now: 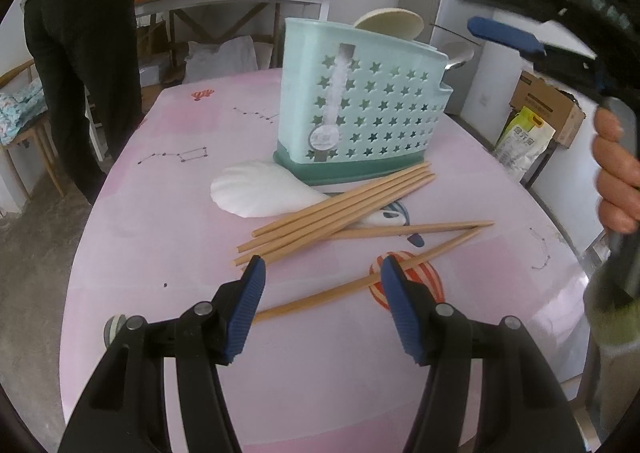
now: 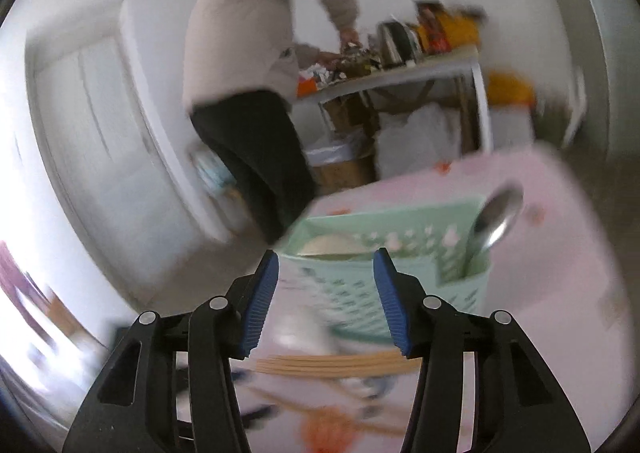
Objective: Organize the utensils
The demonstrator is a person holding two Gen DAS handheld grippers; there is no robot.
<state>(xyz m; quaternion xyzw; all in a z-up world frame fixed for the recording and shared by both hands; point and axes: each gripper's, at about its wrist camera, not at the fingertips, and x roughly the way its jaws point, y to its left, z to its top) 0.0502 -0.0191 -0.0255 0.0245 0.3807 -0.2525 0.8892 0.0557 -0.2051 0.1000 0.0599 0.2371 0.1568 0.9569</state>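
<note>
- The left gripper (image 1: 322, 273) gapes wide and empty over a lone chopstick (image 1: 360, 279) near the table's (image 1: 160, 213) front edge; its length slants across the gap.
- The right gripper (image 2: 326, 293), open and empty, hangs by the caddy (image 1: 360, 109), farther off.

Seven light wooden chopsticks (image 1: 344, 209) lay on the pink printed tabletop (image 1: 160, 213): five bunched side by side against the holder's base, and two more lying singly nearer the table's near edge. One white shell-shaped plastic rice paddle (image 1: 256, 189) rested beside them. One mint-green plastic utensil holder with star-shaped cut-outs (image 1: 360, 109) stood toward the far edge. Two utensils stood in it: one cream-coloured round paddle (image 1: 390, 23) and one shiny metal spoon (image 2: 496, 217). Two black grippers with blue ribbed pads were in view, a left gripper (image 1: 322, 273) and a right gripper (image 2: 326, 265).
</note>
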